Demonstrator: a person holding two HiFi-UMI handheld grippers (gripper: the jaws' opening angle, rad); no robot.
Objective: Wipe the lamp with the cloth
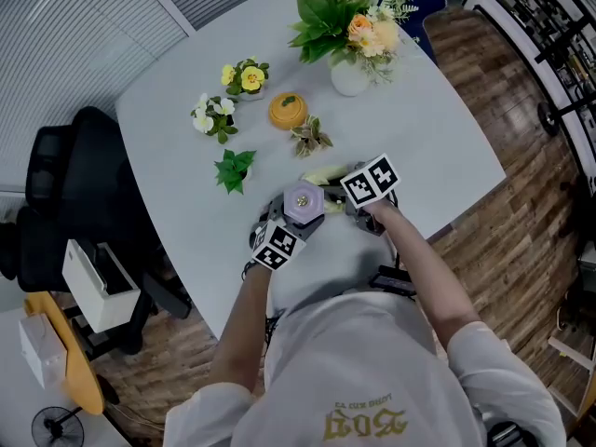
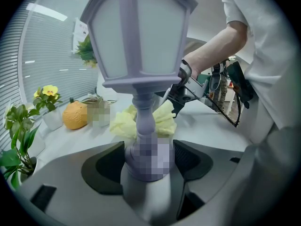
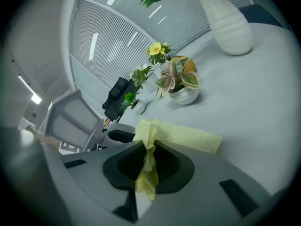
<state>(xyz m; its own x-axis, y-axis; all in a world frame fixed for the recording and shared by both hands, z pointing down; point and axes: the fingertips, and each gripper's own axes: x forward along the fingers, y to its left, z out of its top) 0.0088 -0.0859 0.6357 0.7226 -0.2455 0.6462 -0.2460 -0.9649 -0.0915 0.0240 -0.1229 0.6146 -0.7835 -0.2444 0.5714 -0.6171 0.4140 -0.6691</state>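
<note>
A lavender lantern-shaped lamp [image 1: 303, 201] stands upright near the table's front edge. My left gripper [image 2: 149, 160] is shut on the lamp's stem [image 2: 144, 126], with the lamp head [image 2: 136, 32] rising above the jaws. My right gripper [image 3: 146, 166] is shut on a pale yellow cloth [image 3: 181, 136], which drapes out onto the table. In the head view the cloth [image 1: 323, 174] lies just behind the lamp, with the right gripper [image 1: 358, 201] to the lamp's right and the left gripper [image 1: 277, 240] at its front left. In the left gripper view the cloth [image 2: 164, 120] sits right behind the stem.
On the grey table [image 1: 438, 147] stand a white vase of flowers [image 1: 350, 28], an orange ornament [image 1: 288, 110], a small variegated plant [image 1: 310, 138], two flower pots [image 1: 246, 77] and a green plant [image 1: 233, 169]. A black chair [image 1: 70, 194] is at the left.
</note>
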